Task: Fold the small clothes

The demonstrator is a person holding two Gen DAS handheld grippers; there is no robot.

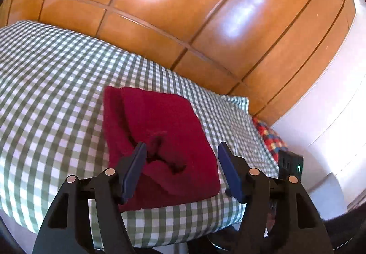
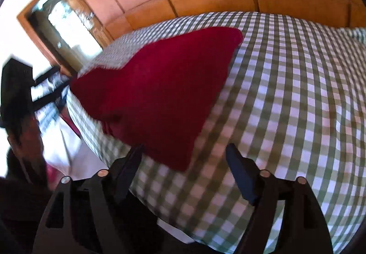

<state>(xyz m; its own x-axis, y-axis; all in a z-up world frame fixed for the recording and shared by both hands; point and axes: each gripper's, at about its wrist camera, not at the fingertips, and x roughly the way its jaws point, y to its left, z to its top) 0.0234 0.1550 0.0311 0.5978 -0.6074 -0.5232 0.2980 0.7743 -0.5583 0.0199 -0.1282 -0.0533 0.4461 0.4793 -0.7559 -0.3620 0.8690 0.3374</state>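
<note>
Both pairs of fingers stand apart and hold nothing: my left gripper (image 1: 181, 147) hangs over the near part of the red cloth (image 1: 160, 139), my right gripper (image 2: 184, 150) sits off its near corner, over the checked sheet (image 2: 286, 94). The cloth lies on the bed as a folded block, close to the near edge of the mattress, with the wardrobe (image 1: 205, 25) behind. What worries me is the puckered dent on top, just ahead of my left fingers; the upper layer looks rumpled there, and if I press down or pinch at that spot I may drag only the top layer and pull the fold open. From the right, the corner between my fingers is thick with stacked layers; a shallow bite could catch one ply and peel it back. The sheet is soft and loose, so a low grab may pick up the check along with the cloth. The block also sits near the drop, and a sideways shove could slide it off. The right view is blurred, so I judge that edge loosely.
</note>
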